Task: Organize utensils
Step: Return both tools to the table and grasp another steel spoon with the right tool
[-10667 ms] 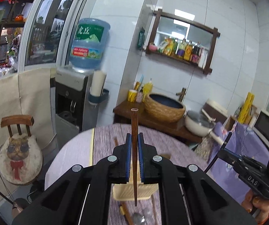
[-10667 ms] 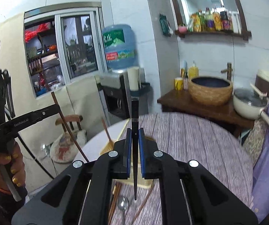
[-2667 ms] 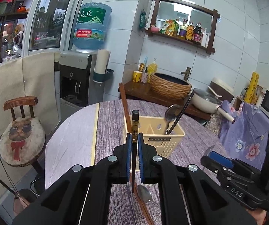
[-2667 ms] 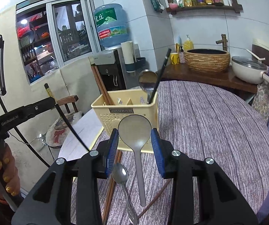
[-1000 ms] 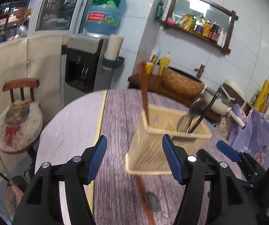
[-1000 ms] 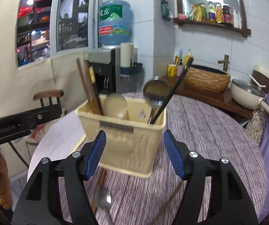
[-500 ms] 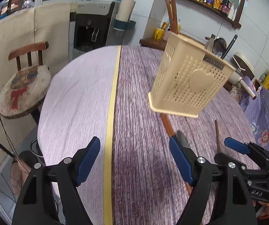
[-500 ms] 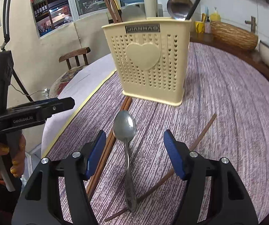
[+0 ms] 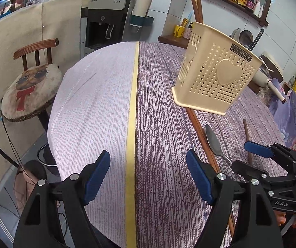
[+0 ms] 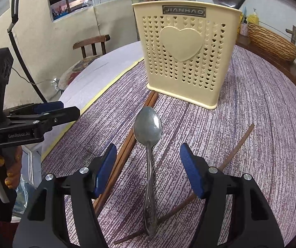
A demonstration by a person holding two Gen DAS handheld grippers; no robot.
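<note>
A cream utensil basket (image 10: 186, 53) with a heart on its side stands on the round table; it also shows in the left wrist view (image 9: 216, 76). Chopsticks and spoons stand in it. A metal spoon (image 10: 148, 132) lies on the cloth in front of it, between the open jaws of my right gripper (image 10: 148, 169), which hangs just above its handle. A pair of brown chopsticks (image 10: 127, 146) lies to the spoon's left, and a single chopstick (image 10: 230, 155) to its right. My left gripper (image 9: 148, 175) is open and empty over the yellow stripe (image 9: 132, 103).
The purple cloth (image 10: 251, 113) covers the table's right part, pale cloth (image 9: 94, 95) the left. A chair with a cat cushion (image 9: 30, 86) stands beside the table's left edge. A water dispenser (image 9: 108, 18) and a sideboard with a wicker basket (image 10: 271, 41) stand behind.
Both grippers have dropped lower towards the table. The right gripper has closed in on the lying spoon, which now sits between its jaws. Both stay open and empty.
</note>
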